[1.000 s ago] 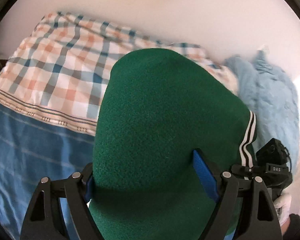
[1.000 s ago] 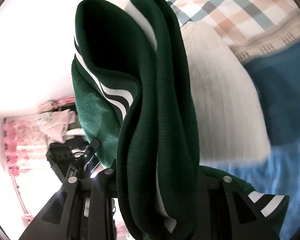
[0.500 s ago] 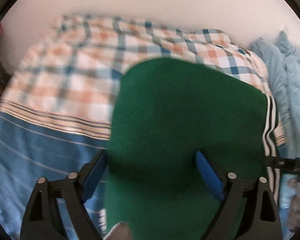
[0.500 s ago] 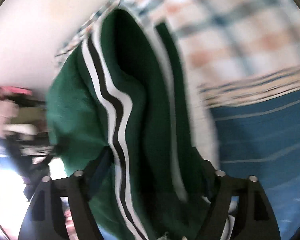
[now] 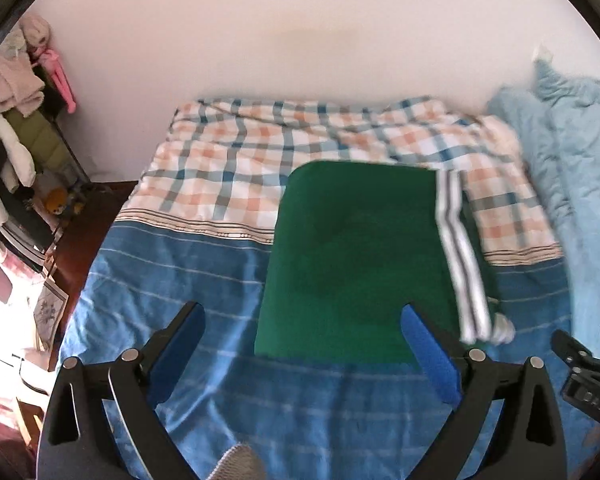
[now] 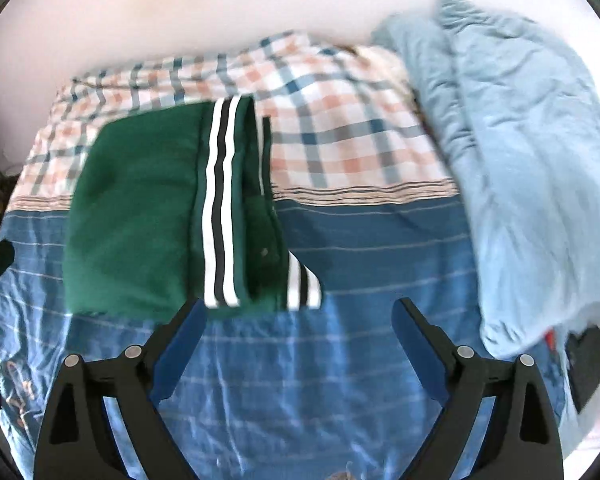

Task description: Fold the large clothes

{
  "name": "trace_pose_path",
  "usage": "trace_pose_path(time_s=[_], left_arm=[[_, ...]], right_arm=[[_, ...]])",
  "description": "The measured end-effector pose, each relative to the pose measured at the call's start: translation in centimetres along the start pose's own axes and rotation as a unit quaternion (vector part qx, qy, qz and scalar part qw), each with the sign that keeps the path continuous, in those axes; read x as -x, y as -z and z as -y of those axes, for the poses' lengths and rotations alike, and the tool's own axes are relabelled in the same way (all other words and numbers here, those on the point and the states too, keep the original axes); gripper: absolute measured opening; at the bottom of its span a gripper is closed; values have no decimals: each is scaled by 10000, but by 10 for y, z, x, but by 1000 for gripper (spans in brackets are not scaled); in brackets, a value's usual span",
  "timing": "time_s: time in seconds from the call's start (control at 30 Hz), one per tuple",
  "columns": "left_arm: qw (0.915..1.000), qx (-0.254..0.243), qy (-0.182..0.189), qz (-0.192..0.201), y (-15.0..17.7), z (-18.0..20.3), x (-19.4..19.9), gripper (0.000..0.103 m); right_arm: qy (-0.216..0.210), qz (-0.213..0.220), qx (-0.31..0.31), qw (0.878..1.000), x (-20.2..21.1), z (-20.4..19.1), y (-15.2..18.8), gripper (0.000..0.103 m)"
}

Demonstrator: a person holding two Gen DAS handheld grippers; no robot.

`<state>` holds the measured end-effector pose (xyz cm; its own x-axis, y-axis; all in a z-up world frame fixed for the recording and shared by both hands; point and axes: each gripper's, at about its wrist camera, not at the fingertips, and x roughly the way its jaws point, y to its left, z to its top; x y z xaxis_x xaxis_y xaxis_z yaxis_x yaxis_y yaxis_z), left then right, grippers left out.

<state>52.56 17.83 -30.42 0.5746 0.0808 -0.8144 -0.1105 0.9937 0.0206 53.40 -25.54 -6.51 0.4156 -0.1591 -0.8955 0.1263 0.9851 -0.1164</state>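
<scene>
A folded dark green garment [image 5: 356,256] with white and black stripes lies flat on the bed, across the line between the blue and checked parts of the cover. It also shows in the right wrist view [image 6: 140,216], with its striped band [image 6: 220,216] on its right side. My left gripper [image 5: 300,336] is open and empty, just short of the garment's near edge. My right gripper [image 6: 298,332] is open and empty, near the garment's near right corner. Part of the right gripper [image 5: 584,368] shows at the right edge of the left wrist view.
The bed has a blue striped cover [image 5: 172,280] in front and a checked part [image 5: 236,152] at the back by the wall. A pale blue quilt [image 6: 520,160] is piled on the right. A rack of clothes [image 5: 8,120] stands left of the bed.
Both grippers held the green garment above the bed. They have let it go; it now lies folded on the bed, and both grippers have pulled back, open.
</scene>
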Motion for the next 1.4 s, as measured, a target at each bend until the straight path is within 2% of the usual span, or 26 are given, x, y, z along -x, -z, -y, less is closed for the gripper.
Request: trace_pose_path(time_s=[0.23, 0.4, 0.53, 0.7, 0.87, 1.1, 1.27, 1.4], left_arm=[[9990, -2, -39, 449, 20, -4, 148, 100], [9974, -21, 2, 719, 40, -5, 236, 100], [9960, 46, 97, 884, 55, -9, 297, 100], [9943, -24, 115, 1060, 72, -9, 355, 100], [9932, 49, 144, 1156, 86, -8, 390, 100], [9915, 59, 89, 1294, 99, -9, 425, 100], [9955, 117, 140, 926, 104, -9, 437, 100], [9956, 117, 64, 931, 105, -8, 451, 100]], right_arm=[[132, 547, -181, 9983, 172, 42, 51, 95], [-30, 854, -150, 9962, 283, 68, 90, 95], [-149, 1082, -87, 9940, 356, 80, 117, 95], [-207, 1555, -75, 9876, 440, 98, 150, 95], [-215, 1837, -114, 9827, 496, 115, 176, 95], [-296, 1940, -127, 9805, 537, 128, 205, 95], [-329, 1853, -50, 9821, 553, 132, 212, 95], [-289, 1900, -9, 9813, 568, 134, 214, 96]])
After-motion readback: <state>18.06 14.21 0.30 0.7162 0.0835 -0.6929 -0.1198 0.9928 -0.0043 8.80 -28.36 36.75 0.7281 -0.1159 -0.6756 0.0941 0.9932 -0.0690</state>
